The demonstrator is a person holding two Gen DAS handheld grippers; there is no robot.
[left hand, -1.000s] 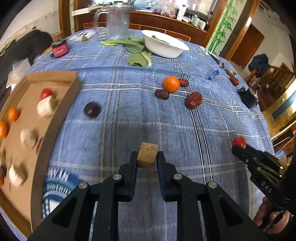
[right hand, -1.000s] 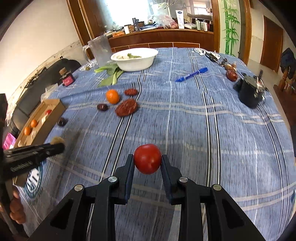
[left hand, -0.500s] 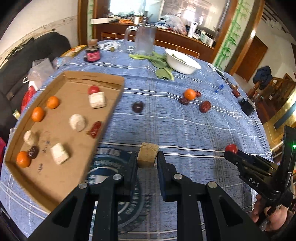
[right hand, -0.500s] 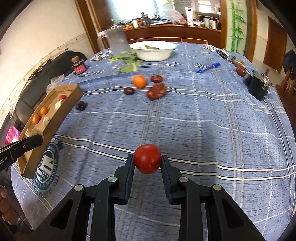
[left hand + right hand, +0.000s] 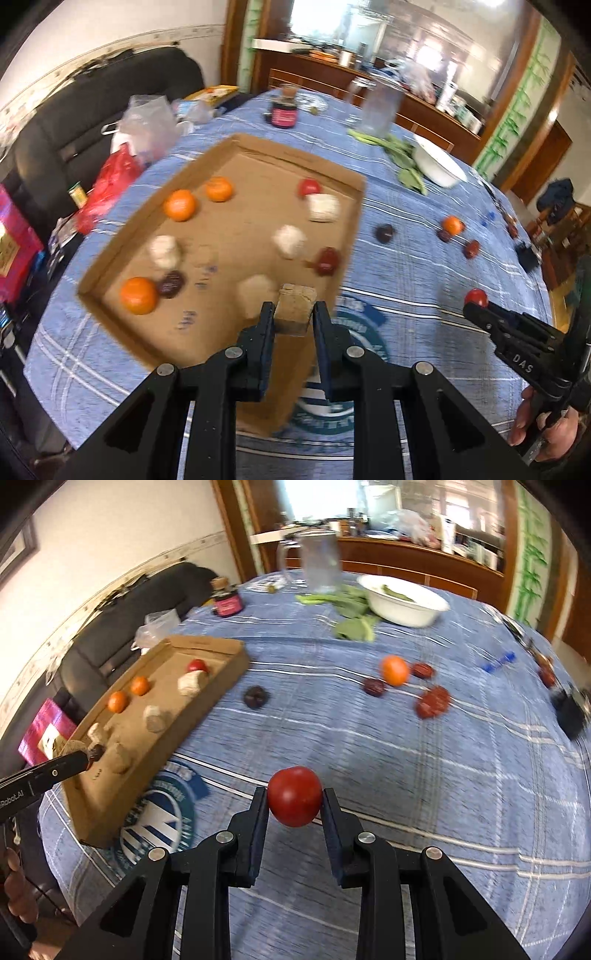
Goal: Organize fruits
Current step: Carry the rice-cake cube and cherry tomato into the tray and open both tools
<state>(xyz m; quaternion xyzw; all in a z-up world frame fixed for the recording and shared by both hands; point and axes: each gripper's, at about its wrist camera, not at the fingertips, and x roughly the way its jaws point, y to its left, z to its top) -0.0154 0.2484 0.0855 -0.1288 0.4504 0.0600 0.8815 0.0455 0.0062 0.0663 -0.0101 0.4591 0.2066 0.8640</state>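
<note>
My left gripper (image 5: 293,314) is shut on a tan cube-shaped piece (image 5: 295,308) and holds it over the near right edge of the cardboard tray (image 5: 258,155). The tray holds several oranges, pale chunks and red fruits. My right gripper (image 5: 294,803) is shut on a red tomato (image 5: 294,800) above the blue tablecloth, right of the tray (image 5: 221,664). It also shows in the left wrist view (image 5: 476,301). On the cloth lie an orange (image 5: 395,670), several red dates (image 5: 432,701) and a dark plum (image 5: 255,697).
A white bowl (image 5: 402,603), green leaves (image 5: 351,622), a glass jug (image 5: 319,563) and a dark jar (image 5: 226,602) stand at the far side. A blue pen (image 5: 498,661) and a black object (image 5: 570,710) lie at the right. A sofa with bags is on the left.
My left gripper has carried the tan piece left, from over the cloth to over the tray's edge. My right gripper with the tomato has moved left toward the tray.
</note>
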